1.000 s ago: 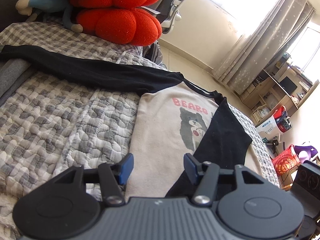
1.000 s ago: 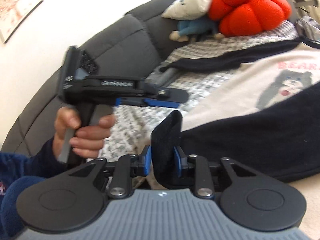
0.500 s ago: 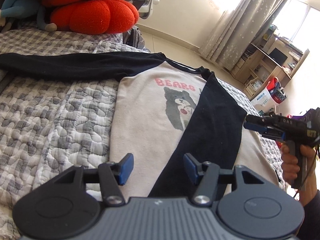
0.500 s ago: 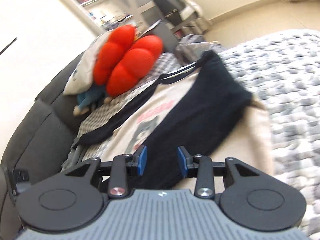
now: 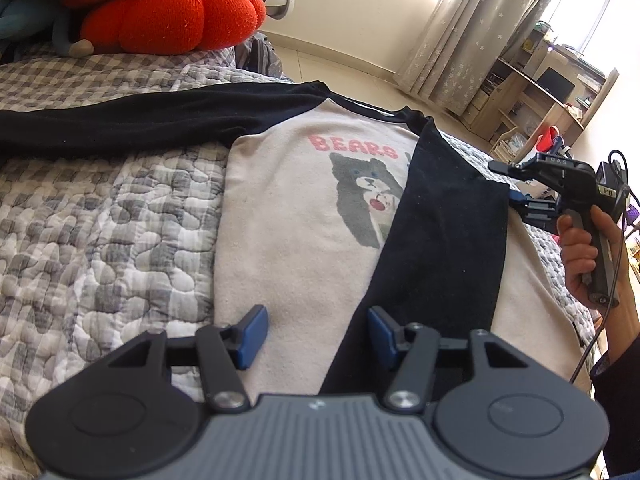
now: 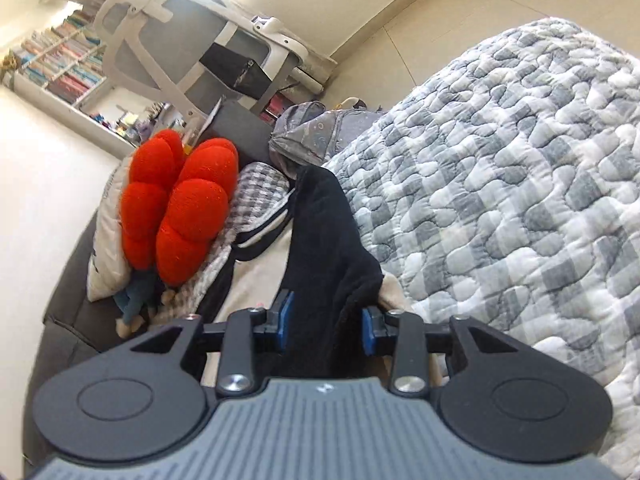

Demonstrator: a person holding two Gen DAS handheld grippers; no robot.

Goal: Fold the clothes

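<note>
- The quilt [image 5: 100, 240], grey and white check, covers the surface the work is done on; red cushions [image 5: 168, 12] sit at its far end, with curtains [image 5: 472, 28] and shelves [image 5: 532, 92] beyond
- The shirt [image 5: 292, 240], cream with a bear print and black sleeves, lies flat and face up on the quilt, its collar pointing away from the left wrist camera
- The folded sleeve [image 5: 440, 220] lies diagonally across the cream body, over part of the bear; the other sleeve [image 5: 120, 120] runs out straight to the left along the quilt, unfolded
- Judged from this, the fold is at its sleeve stage: one sleeve is in, the outstretched one is still to come, and the body has not been folded at all
- The left gripper [image 5: 316, 330] hovers over the lower part of the shirt body with its jaws spread wide and nothing between them; the edge of the folded sleeve sits just under its right pad
- The right gripper [image 6: 325, 326] is beside the shirt's right edge, at the outer edge of the folded sleeve; its jaws are parted, dark cloth sits in the gap, and the pads do not look pressed on it, so I judge it holds nothing
- The next move likely calls for the left gripper to travel out to the far sleeve, pinch it near the cuff, and carry it back across the chest without dragging the body out of line
</note>
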